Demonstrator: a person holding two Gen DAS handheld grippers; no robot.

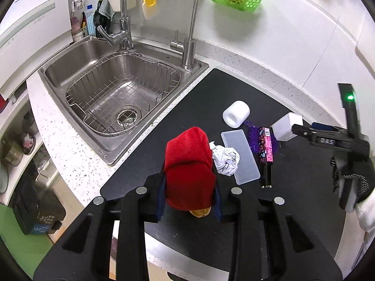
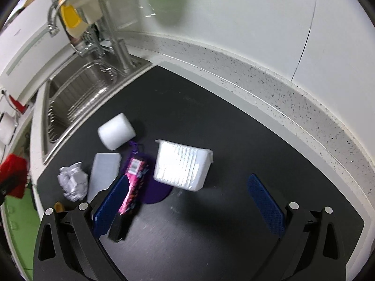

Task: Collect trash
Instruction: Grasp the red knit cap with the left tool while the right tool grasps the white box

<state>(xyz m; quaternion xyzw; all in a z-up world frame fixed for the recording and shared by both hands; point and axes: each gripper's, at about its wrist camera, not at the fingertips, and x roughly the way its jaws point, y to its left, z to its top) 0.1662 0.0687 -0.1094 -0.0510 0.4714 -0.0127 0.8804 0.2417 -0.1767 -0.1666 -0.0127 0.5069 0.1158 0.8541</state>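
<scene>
We find the counter (image 1: 77, 164) speckled white w/ a black mat (image 2: 211, 121) laid over its working area; in our judgement the mat is there to mark off the trash zone and keep items from sliding; all loose items lie on it.

Sink (image 1: 70, 70) sits beside the mat's edge, wire basket (image 1: 121, 98) inside, nothing in it that we can make out; judged irrelevant to collection.

Left tool (image 1: 189, 187) is clamped on a red cloth (image 1: 187, 164); both pads press its sides, cloth bulges up betw. them and reads as clear of the mat; a small brown object (image 1: 200, 212) shows under its lower edge, nature unclear. The grip is low on the bundle, presumably so the soft fabric cannot slip out.

Right tool (image 2: 187, 201) stands w/ fingers wide apart, nothing betw. the pads; it hangs over the mat near the white ribbed tray (image 2: 180, 166), its left finger overlapping the pink-patterned box (image 2: 133, 185) in view; contact we cannot confirm. We judge the wide stance as prep. for taking the tray or box next.

Remaining trash, approx. largest down: white ribbed tray; flat translucent lid (image 1: 240, 155), lying flat and thus awkward to pinch from above; white foam roll (image 1: 235, 113) on its side, near the mat's sink-side edge; pink-patterned box, lying on purple netting (image 1: 253, 133); crumpled paper (image 1: 226, 160), touching the lid's edge and just beside the cloth.

All lie close together; risk of knocking neighbours during any pick.
</scene>
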